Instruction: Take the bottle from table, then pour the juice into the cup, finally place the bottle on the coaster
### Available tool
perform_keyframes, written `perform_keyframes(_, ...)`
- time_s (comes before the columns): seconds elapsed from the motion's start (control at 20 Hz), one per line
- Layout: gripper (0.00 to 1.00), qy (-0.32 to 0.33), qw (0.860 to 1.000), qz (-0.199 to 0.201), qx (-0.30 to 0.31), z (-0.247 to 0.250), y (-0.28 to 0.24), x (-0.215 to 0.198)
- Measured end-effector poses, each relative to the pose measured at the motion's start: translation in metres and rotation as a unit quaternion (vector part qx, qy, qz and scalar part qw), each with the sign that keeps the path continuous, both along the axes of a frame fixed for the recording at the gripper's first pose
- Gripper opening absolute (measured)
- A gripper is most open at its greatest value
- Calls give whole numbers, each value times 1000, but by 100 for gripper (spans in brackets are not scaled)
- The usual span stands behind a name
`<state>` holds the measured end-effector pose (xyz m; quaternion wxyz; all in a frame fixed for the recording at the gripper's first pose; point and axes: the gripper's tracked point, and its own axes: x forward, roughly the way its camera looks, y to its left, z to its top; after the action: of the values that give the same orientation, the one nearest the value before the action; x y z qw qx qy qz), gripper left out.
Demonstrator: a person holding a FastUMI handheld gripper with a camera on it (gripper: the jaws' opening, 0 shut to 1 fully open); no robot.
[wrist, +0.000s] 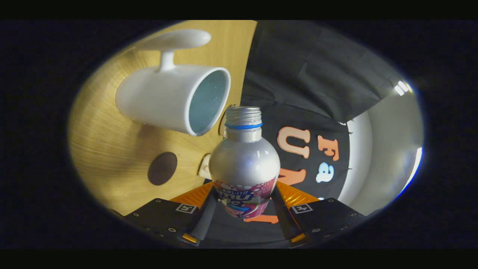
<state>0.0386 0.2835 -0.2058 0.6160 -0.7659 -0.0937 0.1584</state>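
A silver bottle (244, 164) with a blue neck ring, an uncapped threaded mouth and a colourful label sits between my fingers, and my gripper (243, 209) is shut on its lower body. The whole view is rolled sideways, so the bottle is tipped over. Its mouth points at the rim of a white mug (172, 98) with a pale blue inside, which stands on the wooden table (108, 149) just beyond the fingers. A dark round coaster (162, 168) lies on the table close to the mug, nearer to my fingers.
The table's edge runs just behind the bottle, with the booth's black cloth wall (313, 82) beyond it. A small pale object (204, 167) peeks out beside the bottle at the table edge. A light wall (388, 149) shows past the cloth.
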Motion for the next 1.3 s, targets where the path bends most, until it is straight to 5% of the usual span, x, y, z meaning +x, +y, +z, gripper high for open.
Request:
perform_keyframes(0.25, 77, 57, 991, -15, 123, 5, 3, 3)
perform_keyframes(0.4, 77, 81, 970, -52, 222, 8, -10, 18)
perform_keyframes(0.75, 77, 148, 881, -123, 433, 11, -34, 53)
perform_keyframes(1.3, 77, 269, 732, -183, 599, -36, -49, 58)
